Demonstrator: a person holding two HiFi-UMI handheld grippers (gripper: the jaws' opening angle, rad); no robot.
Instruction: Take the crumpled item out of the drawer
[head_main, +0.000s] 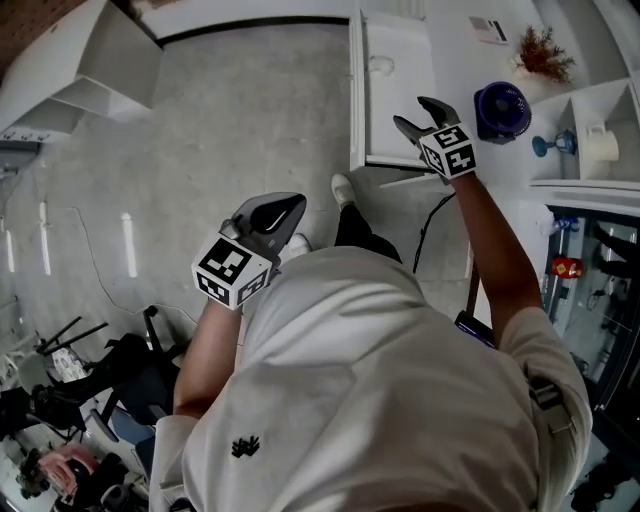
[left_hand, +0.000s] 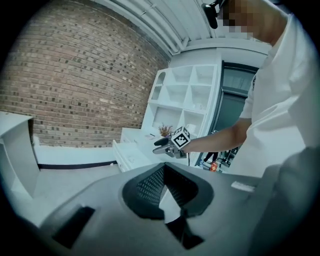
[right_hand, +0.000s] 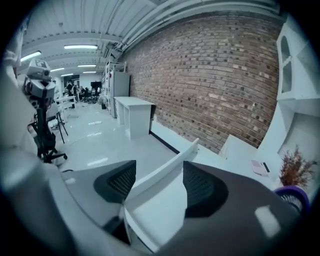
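The white drawer (head_main: 400, 120) stands pulled out from the white cabinet at the top of the head view. A faint pale lump (head_main: 380, 65), perhaps the crumpled item, lies inside near the back. My right gripper (head_main: 412, 112) hovers over the drawer's near right corner, open. In the right gripper view a white drawer panel (right_hand: 165, 172) runs between its wide-apart jaws (right_hand: 157, 187). My left gripper (head_main: 288, 206) hangs low beside the person's body, away from the drawer, shut and empty. The left gripper view shows its pads (left_hand: 150, 185) meeting, with the right gripper (left_hand: 161, 145) and drawer (left_hand: 127, 152) beyond.
A purple round object (head_main: 500, 108) and a dried plant (head_main: 542, 52) sit on the counter by white shelves (head_main: 600, 140). A white desk (head_main: 90, 60) stands at the top left. Chairs and clutter (head_main: 80, 400) fill the bottom left. A cable (head_main: 430, 230) hangs below the drawer.
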